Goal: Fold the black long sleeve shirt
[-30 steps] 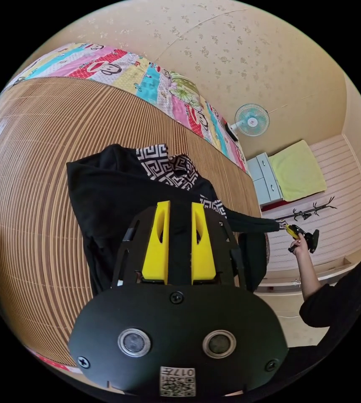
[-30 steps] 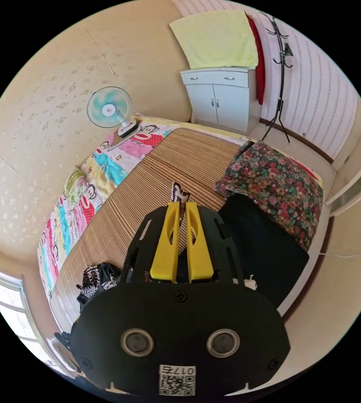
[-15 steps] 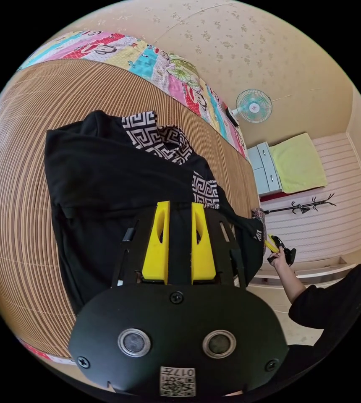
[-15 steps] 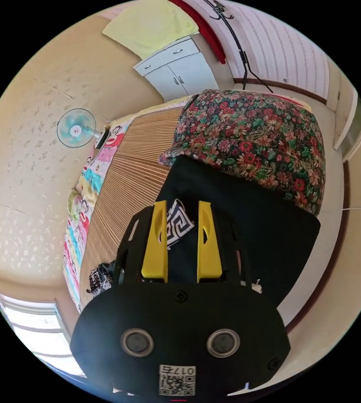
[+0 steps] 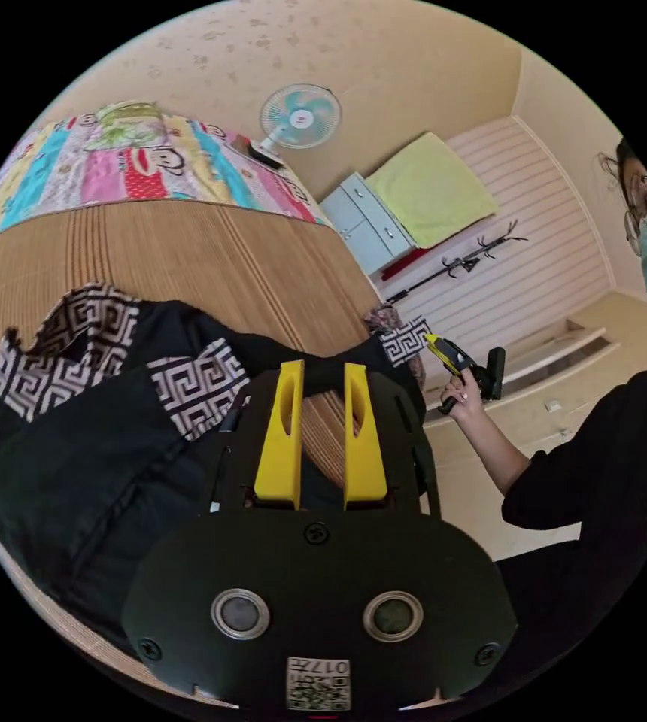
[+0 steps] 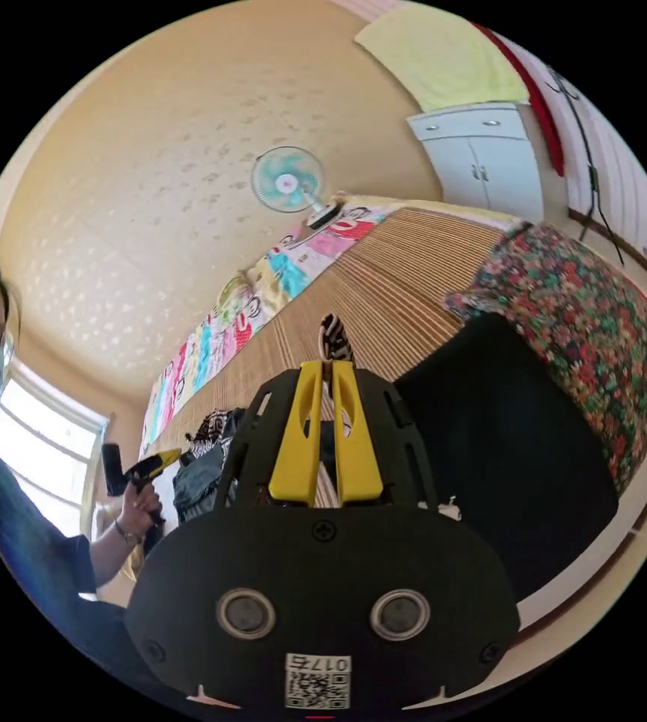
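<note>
In the left gripper view, the black long sleeve shirt is seen spread in the lower left of the frame on the bamboo mat of the bed, its patterned collar and trim turned up. The left tongs are held apart at the centre, with black cloth lying between the jaws; whether it is gripped cannot be told. At centre right the patterned cuff is pinched by the right tongs, and the sleeve is stretched toward them. In the right gripper view, the right tongs are clenched at the centre on the cuff, which stands up just above the jaw tips. The shirt's body is bunched at the lower left, beside the left tongs. A dark cloth and a flowered cloth lie at the right. The fold is judged barely begun: one sleeve is lifted, nothing is laid flat yet. A white cupboard stands shut at the upper right, so its contents cannot be told.
</note>
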Demonstrator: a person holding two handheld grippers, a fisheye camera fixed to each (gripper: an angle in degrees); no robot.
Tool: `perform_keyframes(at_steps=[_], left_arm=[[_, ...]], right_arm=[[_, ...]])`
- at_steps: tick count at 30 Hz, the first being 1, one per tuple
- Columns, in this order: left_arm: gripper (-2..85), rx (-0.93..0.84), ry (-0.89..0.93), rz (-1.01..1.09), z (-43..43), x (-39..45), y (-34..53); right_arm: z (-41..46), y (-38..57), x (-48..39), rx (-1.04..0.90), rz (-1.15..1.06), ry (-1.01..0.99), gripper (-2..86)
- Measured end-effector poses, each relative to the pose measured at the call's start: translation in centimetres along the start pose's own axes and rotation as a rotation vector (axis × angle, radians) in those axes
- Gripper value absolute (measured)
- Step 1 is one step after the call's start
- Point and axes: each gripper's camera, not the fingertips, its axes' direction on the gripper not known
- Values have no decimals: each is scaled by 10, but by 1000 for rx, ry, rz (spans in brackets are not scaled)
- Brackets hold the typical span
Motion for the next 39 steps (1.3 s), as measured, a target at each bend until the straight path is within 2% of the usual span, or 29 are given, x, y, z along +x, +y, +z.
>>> perform_keyframes(at_steps=[2, 4, 6, 8, 10, 12, 15, 20, 24, 26, 27, 28, 30, 33, 35, 39], left_arm=[[100, 9, 121, -20, 19, 7, -20], [124, 22, 251, -126, 33, 4, -38], [143, 18, 297, -232, 37, -1, -44], [155, -22, 234, -316, 35, -4, -47], [156, -91, 37, -400, 24, -12, -46], [119, -141, -40, -440, 16, -24, -43], [86, -243, 1, -571, 10, -54, -33], [140, -157, 34, -736, -31, -70, 0], [158, -117, 224, -854, -27, -81, 23], [142, -131, 307, -896, -14, -85, 28], [97, -69, 345, -912, -14, -83, 32], [21, 11, 326, -879, -21, -77, 32], [2, 13, 217, -800, -31, -63, 23], [-7, 66, 181, -667, -47, -42, 11], [-7, 45, 116, -615, -52, -32, 3], [5, -50, -138, -502, -44, -25, -2]], right_arm=[[7, 6, -47, -32, -136, 66, 31], [17, 20, -91, -48, -263, 142, 31], [33, 47, -140, -58, -420, 196, 30], [46, 69, -167, -76, -492, 183, 30], [59, 88, -184, -86, -462, 169, 30], [68, 109, -203, -61, -420, 170, 30], [76, 129, -229, -43, -500, 174, 28], [78, 138, -244, -54, -546, 229, 30], [78, 136, -248, -75, -546, 159, 33], [81, 138, -254, -80, -559, 155, 35], [83, 139, -258, -88, -568, 156, 37], [83, 139, -260, -93, -573, 152, 38], [74, 137, -262, -105, -633, 33, 42], [65, 122, -253, -202, -663, -192, 53], [64, 106, -243, -244, -665, -223, 66], [102, 74, -206, -395, -711, -178, 81]])
